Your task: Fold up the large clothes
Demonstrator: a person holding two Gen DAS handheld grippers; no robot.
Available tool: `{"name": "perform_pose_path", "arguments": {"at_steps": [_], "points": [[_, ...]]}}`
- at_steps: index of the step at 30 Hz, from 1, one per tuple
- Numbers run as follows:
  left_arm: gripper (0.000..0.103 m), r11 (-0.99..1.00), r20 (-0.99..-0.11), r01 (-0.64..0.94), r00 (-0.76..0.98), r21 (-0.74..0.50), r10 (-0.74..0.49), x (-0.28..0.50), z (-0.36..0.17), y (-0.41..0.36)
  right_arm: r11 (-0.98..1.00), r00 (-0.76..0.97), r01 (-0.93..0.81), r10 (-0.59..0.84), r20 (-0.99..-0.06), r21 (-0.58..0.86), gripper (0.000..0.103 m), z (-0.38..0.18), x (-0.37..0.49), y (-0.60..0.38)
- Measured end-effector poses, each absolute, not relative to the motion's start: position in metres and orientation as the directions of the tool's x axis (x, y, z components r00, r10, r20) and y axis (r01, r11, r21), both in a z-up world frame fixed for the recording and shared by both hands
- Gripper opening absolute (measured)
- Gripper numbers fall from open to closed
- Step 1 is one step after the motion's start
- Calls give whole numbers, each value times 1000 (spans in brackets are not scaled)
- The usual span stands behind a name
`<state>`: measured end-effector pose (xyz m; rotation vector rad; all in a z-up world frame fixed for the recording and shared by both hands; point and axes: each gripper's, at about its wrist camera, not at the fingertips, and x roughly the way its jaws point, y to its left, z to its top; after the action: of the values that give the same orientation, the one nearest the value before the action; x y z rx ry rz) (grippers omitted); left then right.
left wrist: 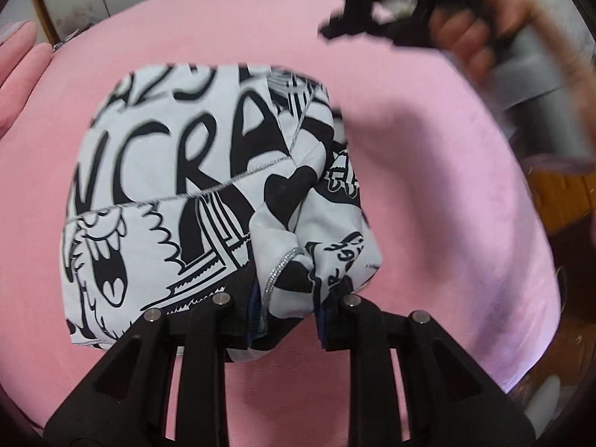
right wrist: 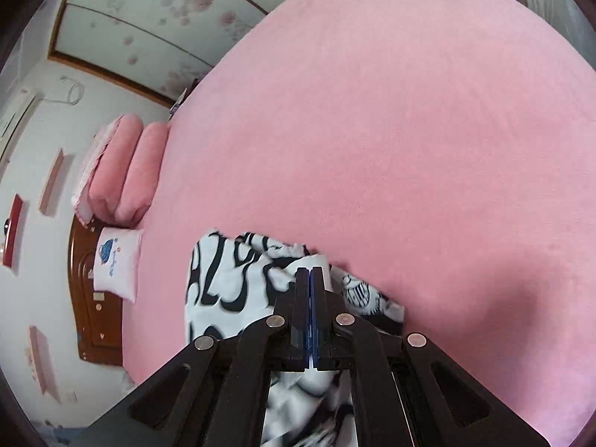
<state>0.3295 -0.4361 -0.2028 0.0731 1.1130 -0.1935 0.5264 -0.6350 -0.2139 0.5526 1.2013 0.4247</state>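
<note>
White garment (left wrist: 193,193) with black graffiti lettering and cartoon print, grey stitching. Plain pink bed (right wrist: 409,130). Pink pillows (right wrist: 123,171) at bed's edge. Black hand-held gripper (right wrist: 310,283), blue pads.

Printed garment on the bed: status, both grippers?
Left hand-held gripper pinching the folded printed garment. Right hand-held gripper shut, empty. Pink bed around it, nothing in the way.

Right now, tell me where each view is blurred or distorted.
Left wrist view: the right tongs and the hand holding them are motion-smeared; the printed garment stays sharp. Right wrist view: fisheye bows the pink bed; garment below the tongs is blurred.
</note>
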Motion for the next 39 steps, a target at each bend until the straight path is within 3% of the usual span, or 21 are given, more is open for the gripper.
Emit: {"name": "perform_pose_path", "arguments": {"at_steps": [2, 4, 6, 8, 10, 18, 24, 26, 28, 33, 36, 39], "points": [[34, 975, -910, 218, 395, -41, -126, 331, -203, -445, 809, 263, -18, 571, -778, 588, 3, -206, 503, -629], [58, 963, -915, 250, 358, -96, -184, 338, -194, -453, 779, 220, -15, 614, -758, 627, 4, -207, 478, -629], [59, 945, -904, 271, 332, -181, -269, 332, -181, -446, 754, 157, 17, 647, -747, 657, 8, -212, 453, -622], [59, 936, -898, 266, 313, -230, -309, 327, -167, -441, 725, 112, 45, 680, -724, 688, 28, -212, 429, -608], [60, 935, -896, 252, 307, -249, -321, 322, -155, -426, 720, 89, 55, 686, -722, 692, 39, -216, 410, -604], [62, 986, -917, 143, 376, -83, -132, 312, -128, -360, 783, -78, 72, 622, -779, 618, 40, -246, 371, -549], [62, 996, -934, -27, 351, -88, -73, 324, -145, -264, 821, -154, 91, 571, -806, 564, 39, -274, 353, -514], [62, 992, -936, -74, 345, -106, -74, 335, -150, -229, 844, -129, 51, 536, -834, 534, 16, -275, 349, -502], [62, 986, -937, -115, 340, -122, -76, 337, -154, -214, 857, -85, 25, 515, -853, 515, 11, -273, 342, -491], [62, 971, -943, -169, 313, -172, -112, 335, -157, -193, 908, 1, 22, 418, -909, 418, 7, -258, 324, -477], [62, 956, -938, -175, 299, -236, -176, 343, -167, -188, 912, 37, 67, 404, -914, 405, 6, -257, 314, -474], [62, 962, -942, -153, 288, -225, -174, 351, -170, -183, 906, 41, 122, 403, -914, 405, 5, -267, 301, -488]]}}
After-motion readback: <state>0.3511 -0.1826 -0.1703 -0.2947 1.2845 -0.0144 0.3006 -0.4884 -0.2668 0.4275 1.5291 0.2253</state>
